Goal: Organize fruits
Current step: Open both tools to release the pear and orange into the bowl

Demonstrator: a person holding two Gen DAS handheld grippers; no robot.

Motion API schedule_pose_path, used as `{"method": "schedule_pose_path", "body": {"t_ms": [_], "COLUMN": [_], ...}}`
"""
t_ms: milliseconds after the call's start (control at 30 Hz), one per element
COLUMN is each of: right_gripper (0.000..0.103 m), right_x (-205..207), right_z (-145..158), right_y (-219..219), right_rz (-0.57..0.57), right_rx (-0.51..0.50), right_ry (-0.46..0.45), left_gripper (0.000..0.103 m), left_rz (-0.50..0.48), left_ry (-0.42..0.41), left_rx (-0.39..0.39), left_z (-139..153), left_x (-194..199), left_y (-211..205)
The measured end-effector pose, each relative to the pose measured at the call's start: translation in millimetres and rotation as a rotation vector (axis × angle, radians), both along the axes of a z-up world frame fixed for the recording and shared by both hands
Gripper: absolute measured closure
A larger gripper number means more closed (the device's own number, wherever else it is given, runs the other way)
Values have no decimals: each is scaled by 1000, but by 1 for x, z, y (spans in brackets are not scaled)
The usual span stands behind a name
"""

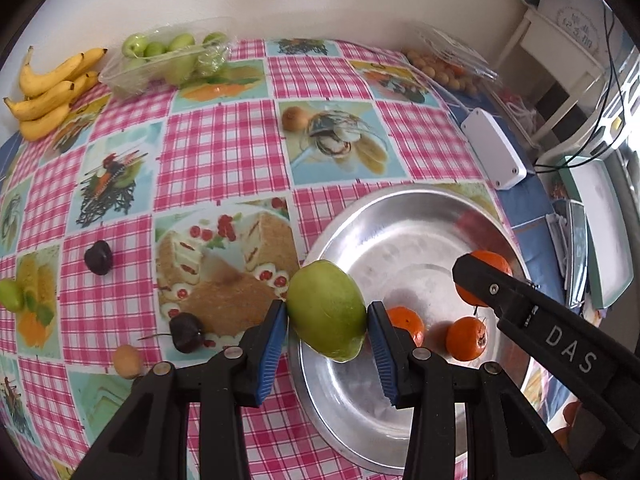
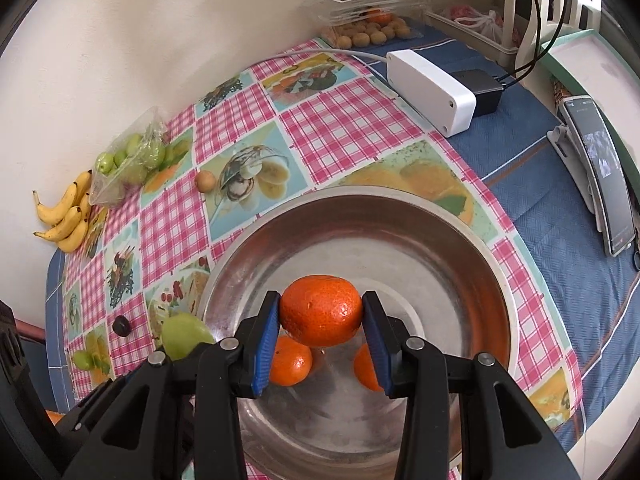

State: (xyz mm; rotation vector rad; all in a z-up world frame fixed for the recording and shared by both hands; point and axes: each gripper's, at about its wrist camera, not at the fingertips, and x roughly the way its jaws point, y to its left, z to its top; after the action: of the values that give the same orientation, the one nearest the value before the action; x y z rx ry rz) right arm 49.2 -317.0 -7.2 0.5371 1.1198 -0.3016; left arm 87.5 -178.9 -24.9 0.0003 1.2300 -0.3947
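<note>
My left gripper (image 1: 327, 314) is shut on a green fruit (image 1: 326, 310), held over the left rim of a steel bowl (image 1: 400, 208). That green fruit (image 2: 182, 335) also shows at the bowl's left edge in the right wrist view. My right gripper (image 2: 321, 311) is shut on an orange mandarin (image 2: 320, 310) above the middle of the bowl (image 2: 460, 216). Two more mandarins (image 2: 290, 362) lie in the bowl beneath it. In the left wrist view the right gripper's black finger (image 1: 492, 286) covers part of its mandarin (image 1: 490, 264), and two mandarins (image 1: 466, 338) lie on the bowl's floor.
On the checked tablecloth (image 1: 224, 152) lie two dark plums (image 1: 98, 257), small brown fruits (image 1: 295, 118), a small green fruit (image 1: 10, 294), bananas (image 1: 48, 92) and a clear tray of green fruit (image 1: 168, 60). A white box (image 1: 494, 148) and a phone (image 2: 604, 168) sit to the right.
</note>
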Motion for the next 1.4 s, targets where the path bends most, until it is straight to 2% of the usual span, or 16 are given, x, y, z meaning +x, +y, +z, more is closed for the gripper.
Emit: {"method": "schedule_pose_path", "body": {"t_ms": [833, 1267, 1400], "right_gripper": [60, 59, 59], "right_x": [7, 7, 6], "right_z": [-29, -29, -22], "right_y": [7, 6, 5], "right_rz": [23, 27, 31], "right_rx": [21, 18, 19], "right_ry": [104, 112, 89], "left_gripper": [59, 59, 58], "left_rz": [-63, -65, -59], "left_ry": [22, 13, 14], "left_rx": [37, 36, 25], "left_z": [-12, -8, -5], "left_x": [-6, -7, -6], "left_y": [-18, -17, -14]}}
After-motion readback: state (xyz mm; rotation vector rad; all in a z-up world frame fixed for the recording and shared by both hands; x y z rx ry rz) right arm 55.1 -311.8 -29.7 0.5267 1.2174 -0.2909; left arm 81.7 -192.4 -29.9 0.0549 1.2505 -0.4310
